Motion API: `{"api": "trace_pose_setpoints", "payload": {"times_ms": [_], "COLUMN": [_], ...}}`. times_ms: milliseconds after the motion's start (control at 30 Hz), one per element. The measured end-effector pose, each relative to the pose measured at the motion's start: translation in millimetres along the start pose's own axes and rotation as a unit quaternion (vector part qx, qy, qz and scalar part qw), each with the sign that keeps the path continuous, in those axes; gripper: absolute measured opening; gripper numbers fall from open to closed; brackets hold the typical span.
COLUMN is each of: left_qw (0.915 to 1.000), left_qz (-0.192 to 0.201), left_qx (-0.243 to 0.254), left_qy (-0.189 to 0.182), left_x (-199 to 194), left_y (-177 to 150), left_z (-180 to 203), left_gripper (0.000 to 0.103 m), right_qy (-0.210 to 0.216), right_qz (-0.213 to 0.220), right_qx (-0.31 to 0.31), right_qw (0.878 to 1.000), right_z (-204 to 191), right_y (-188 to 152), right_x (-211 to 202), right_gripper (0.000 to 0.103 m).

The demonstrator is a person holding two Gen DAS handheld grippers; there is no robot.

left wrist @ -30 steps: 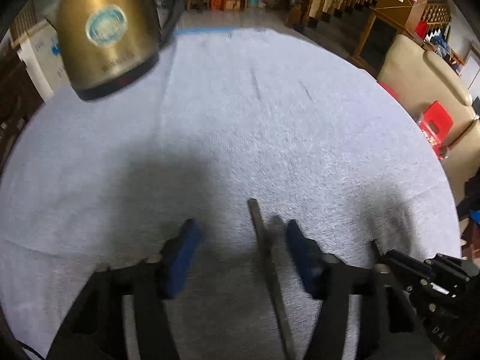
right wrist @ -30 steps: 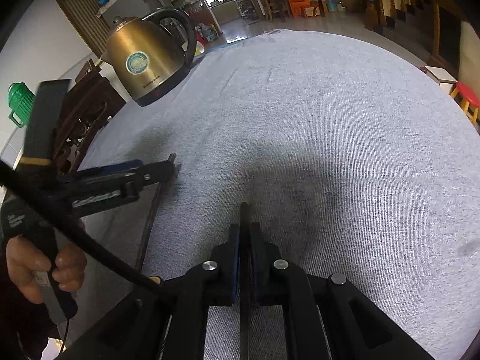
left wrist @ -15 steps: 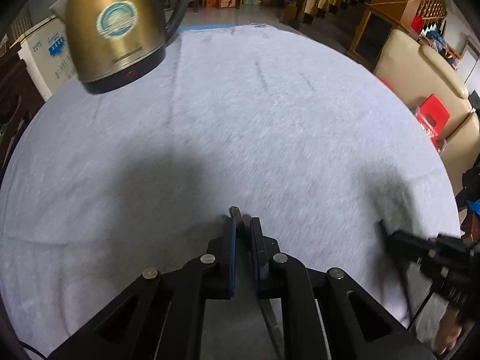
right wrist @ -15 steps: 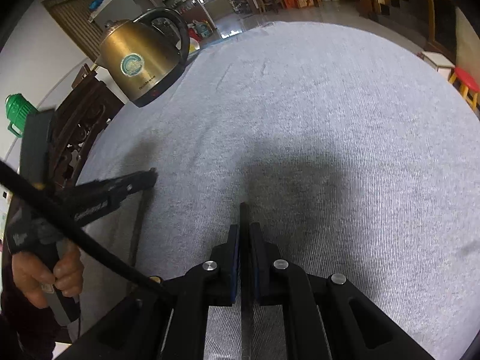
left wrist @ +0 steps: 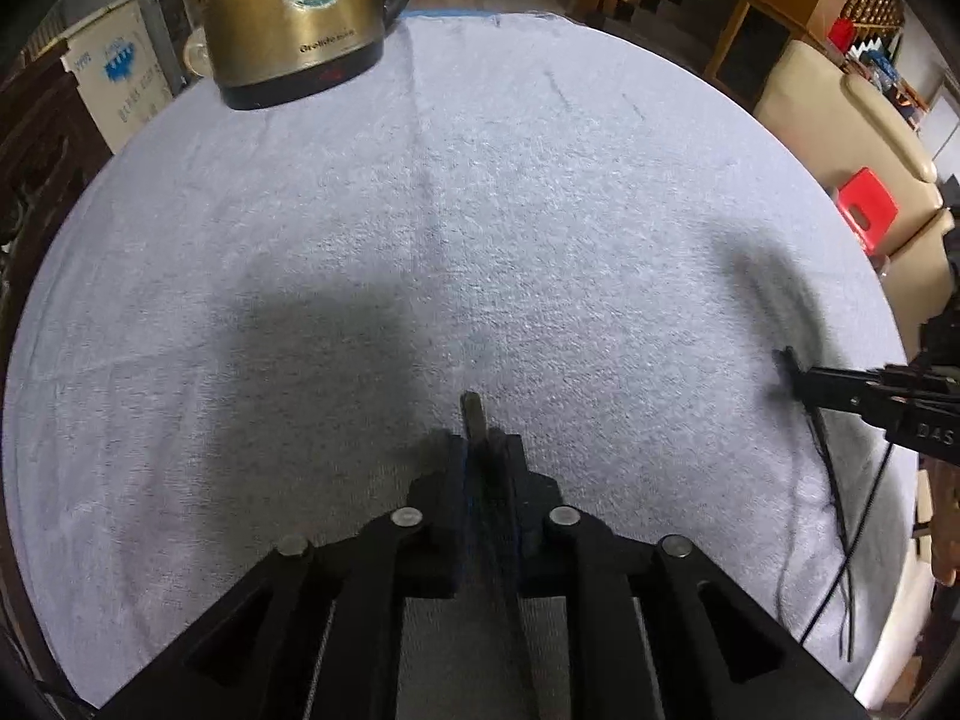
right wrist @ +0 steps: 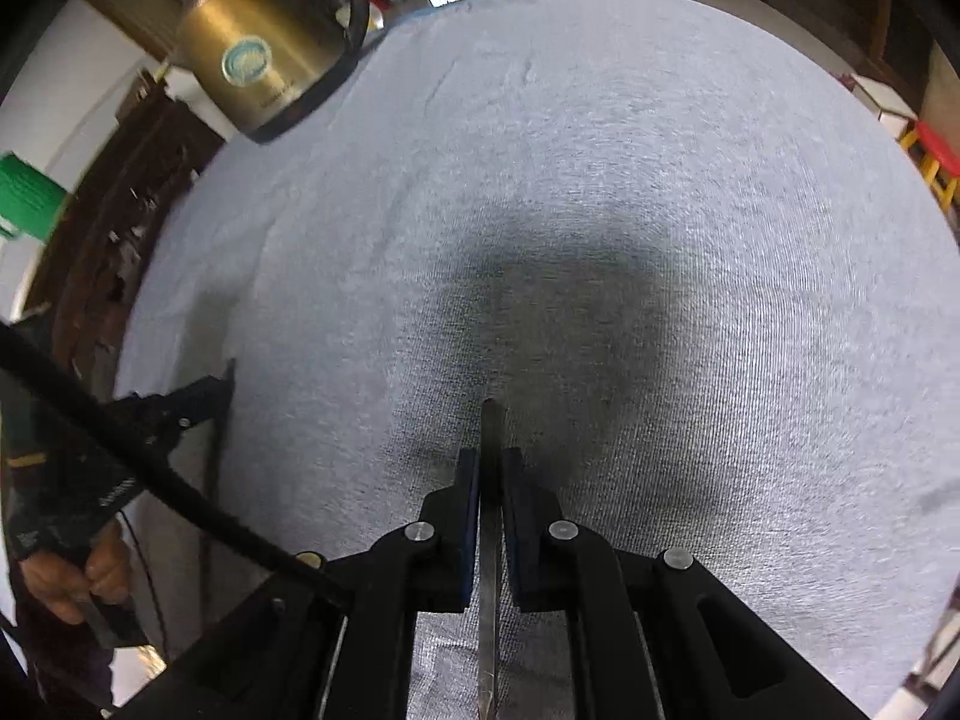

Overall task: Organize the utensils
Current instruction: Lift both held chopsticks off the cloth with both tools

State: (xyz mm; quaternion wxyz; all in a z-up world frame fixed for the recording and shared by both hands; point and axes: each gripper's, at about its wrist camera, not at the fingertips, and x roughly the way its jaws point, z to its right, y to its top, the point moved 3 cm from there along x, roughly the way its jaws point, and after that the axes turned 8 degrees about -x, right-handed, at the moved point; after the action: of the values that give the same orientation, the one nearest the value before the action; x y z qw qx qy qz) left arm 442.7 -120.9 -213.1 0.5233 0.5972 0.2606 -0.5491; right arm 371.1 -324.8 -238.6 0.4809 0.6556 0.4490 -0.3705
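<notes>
**Both claws gripping flat utensils over the cloth**

Left claw (left wrist: 480, 450) has just eased slightly after closing, pads clamped on a thin flat dark metal utensil handle (left wrist: 475, 414), tip poking past the pads above the table's grey knit cloth (left wrist: 540, 210). Right claw (right wrist: 489, 468), narrow, pinches a slim flat steel utensil strip (right wrist: 489, 600). Glossy brass kettle (left wrist: 288, 18) at far left edge. Likely mid-carry; next: lay the two side by side.
</notes>
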Motion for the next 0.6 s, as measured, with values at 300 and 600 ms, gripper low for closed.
{"api": "trace_pose_setpoints", "payload": {"times_ms": [300,600], "left_qw": [0.9998,0.9999], "left_qz": [-0.017,-0.010], "left_qx": [0.006,0.006], "left_qy": [-0.010,-0.002], "left_x": [5,6], "left_y": [6,8], "left_z": [-2,-7], "left_gripper": [0.037,0.006], "right_qy": [-0.062,-0.097], "right_qz": [-0.041,-0.030], "right_qx": [-0.063,-0.120], "right_qw": [0.995,0.988], "right_z": [-27,-51], "right_y": [23,27], "right_x": [11,18], "right_gripper": [0.018,0.007]}}
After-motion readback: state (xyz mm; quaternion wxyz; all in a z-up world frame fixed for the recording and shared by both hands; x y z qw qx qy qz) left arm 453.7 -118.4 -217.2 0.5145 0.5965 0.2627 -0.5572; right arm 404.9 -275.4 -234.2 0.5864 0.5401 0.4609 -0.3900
